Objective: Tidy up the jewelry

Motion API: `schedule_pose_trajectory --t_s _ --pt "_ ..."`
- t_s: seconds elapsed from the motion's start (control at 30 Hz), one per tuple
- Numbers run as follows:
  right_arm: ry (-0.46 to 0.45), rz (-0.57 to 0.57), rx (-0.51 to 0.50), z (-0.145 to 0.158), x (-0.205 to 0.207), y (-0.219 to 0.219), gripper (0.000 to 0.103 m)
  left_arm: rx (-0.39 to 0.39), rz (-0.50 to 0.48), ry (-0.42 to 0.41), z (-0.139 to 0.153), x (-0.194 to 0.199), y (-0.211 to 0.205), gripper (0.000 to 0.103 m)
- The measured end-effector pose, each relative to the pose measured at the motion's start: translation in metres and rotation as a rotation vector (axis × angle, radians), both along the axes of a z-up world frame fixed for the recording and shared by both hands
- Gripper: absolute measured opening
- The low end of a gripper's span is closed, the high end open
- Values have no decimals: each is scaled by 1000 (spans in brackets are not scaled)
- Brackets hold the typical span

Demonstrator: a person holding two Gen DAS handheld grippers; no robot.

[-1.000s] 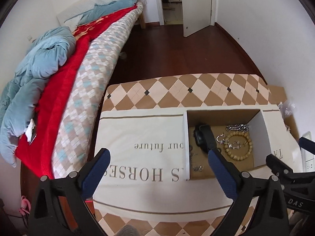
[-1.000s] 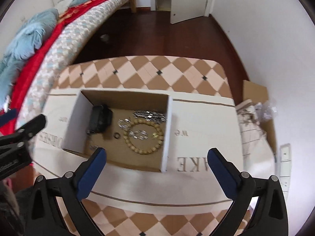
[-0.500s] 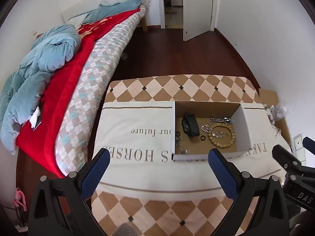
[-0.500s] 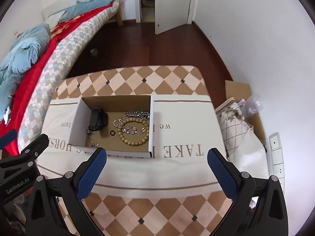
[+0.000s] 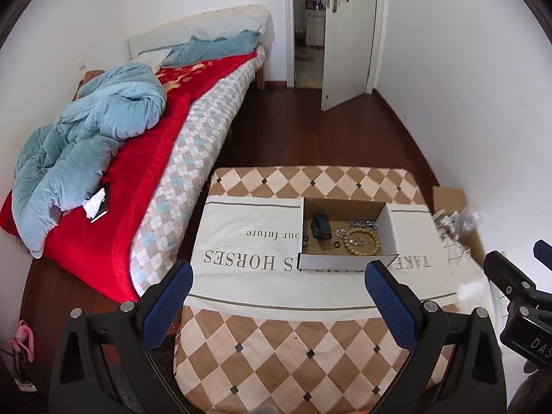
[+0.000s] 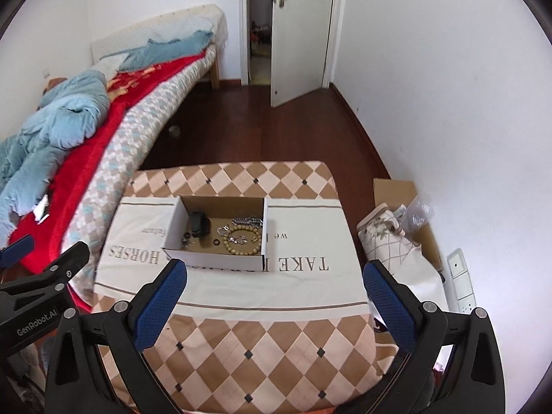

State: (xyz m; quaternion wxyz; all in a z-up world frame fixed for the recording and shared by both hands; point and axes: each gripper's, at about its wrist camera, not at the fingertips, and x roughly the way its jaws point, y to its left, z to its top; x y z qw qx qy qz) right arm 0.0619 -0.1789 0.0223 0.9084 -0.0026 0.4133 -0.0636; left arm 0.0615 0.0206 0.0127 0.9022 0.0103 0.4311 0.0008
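Observation:
A white cardboard box stands on a cream printed cloth on the table. Inside lie a wooden bead bracelet, a silver chain, a black watch-like item, a small dark ring and small metal pieces. My left gripper is open and empty, well back from the box. My right gripper is open and empty, also back and above the table's near part.
The table has a brown-and-cream diamond cover. A bed with a red blanket and blue quilt stands at the left. Cardboard and bags lie on the floor at the right by the white wall. A door stands ajar beyond.
Both grippers have pulled back and up from the box, which now looks smaller and farther. Both stay open and empty. The jewelry in the box has not moved.

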Motion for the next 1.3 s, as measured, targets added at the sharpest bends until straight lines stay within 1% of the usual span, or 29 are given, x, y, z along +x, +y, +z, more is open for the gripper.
schedule_pose_trajectory --t_s 0.1,0.37,0.5,0.63,0.8,0.97,1.13,1.3 --pt "-32 9 -1 21 -19 4 103 -2 -10 -18 17 -15 0 102" --pt "-107 20 -6 68 -66 9 103 -46 -19 -44 56 -48 3 102" --pt "-111 28 -3 79 -77 10 103 -65 -28 -53 70 -62 3 102" --pt "-116 26 -1 87 -88 9 103 -74 -39 -55 79 -71 1 102" --pt "-104 26 3 87 -93 9 103 -71 -38 -57 81 -73 0 102" --pt "-97 18 -6 82 -84 7 103 -66 -23 -52 74 -62 -2 102" --pt "-102 12 -20 78 -65 8 103 -61 -14 -42 65 -44 -4 102" --pt "-95 -1 -30 68 -36 5 103 -38 7 -35 54 -18 -4 102"
